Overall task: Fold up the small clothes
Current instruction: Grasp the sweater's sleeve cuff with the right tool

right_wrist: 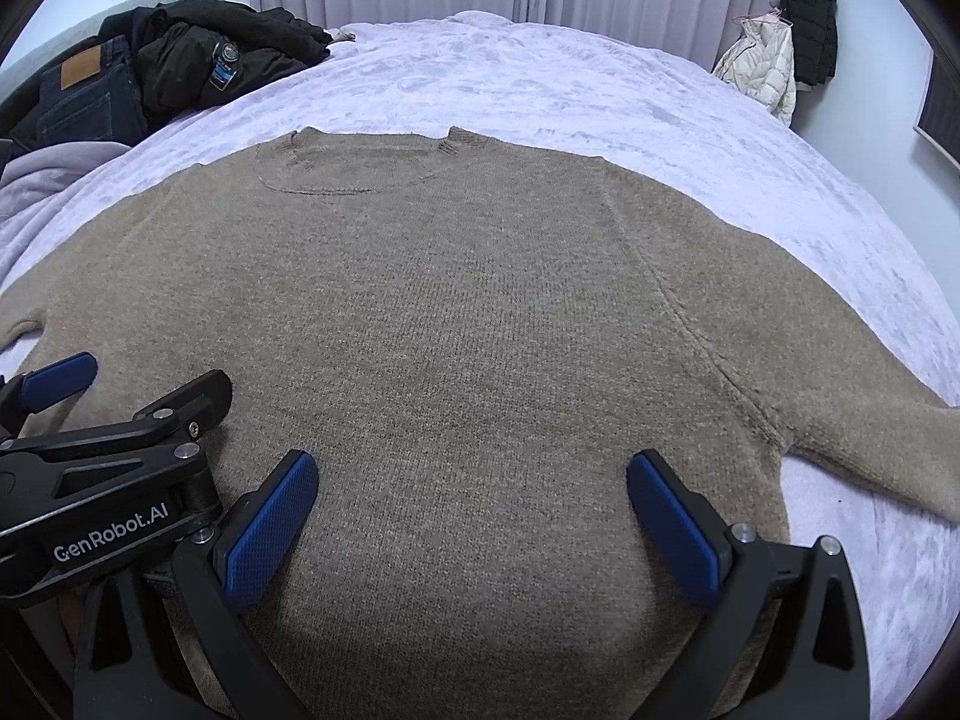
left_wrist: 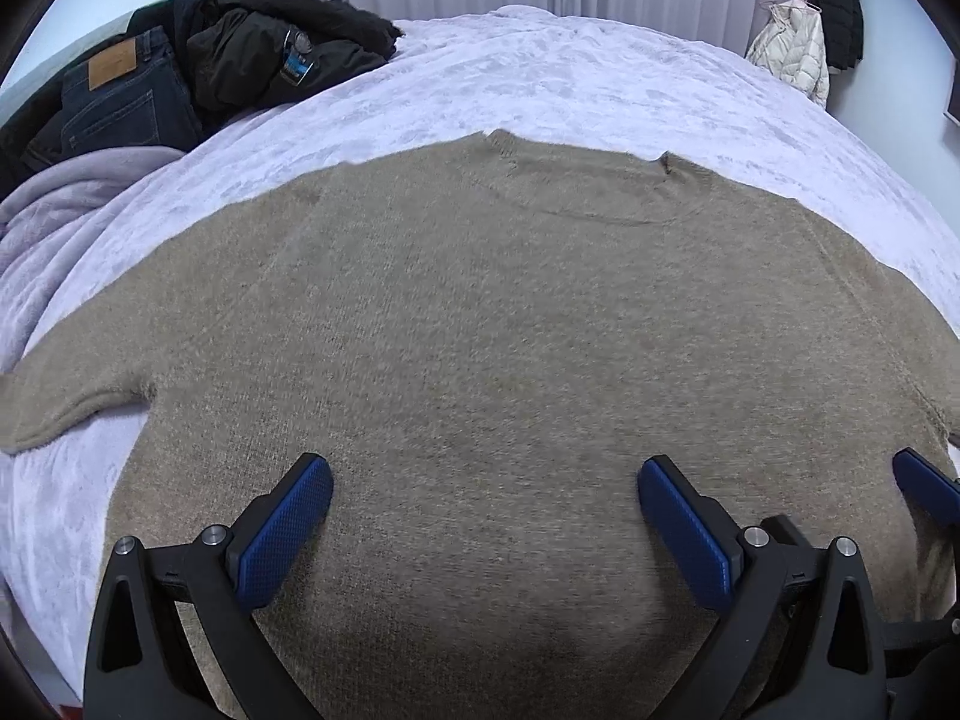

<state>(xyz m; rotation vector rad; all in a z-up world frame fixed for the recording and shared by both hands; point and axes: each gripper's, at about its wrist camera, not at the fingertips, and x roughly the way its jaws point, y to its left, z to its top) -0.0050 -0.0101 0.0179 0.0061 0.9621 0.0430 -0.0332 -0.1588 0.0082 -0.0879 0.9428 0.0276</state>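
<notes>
A tan knit sweater (left_wrist: 480, 324) lies flat on a bed, neckline at the far side and sleeves spread to both sides; it also fills the right wrist view (right_wrist: 456, 312). My left gripper (left_wrist: 483, 483) is open and empty above the sweater's lower body. My right gripper (right_wrist: 471, 477) is open and empty, also above the lower body. The two grippers hang side by side: a blue fingertip (left_wrist: 924, 483) of the right one shows at the right edge of the left wrist view, and the left gripper's body (right_wrist: 114, 450) shows at the left of the right wrist view.
The bed has a pale lilac plush cover (left_wrist: 540, 78). A pile of dark jackets and jeans (left_wrist: 198, 66) sits at its far left corner. A cream puffer coat and a black coat (left_wrist: 804, 42) hang on the far right wall. Curtains close the back.
</notes>
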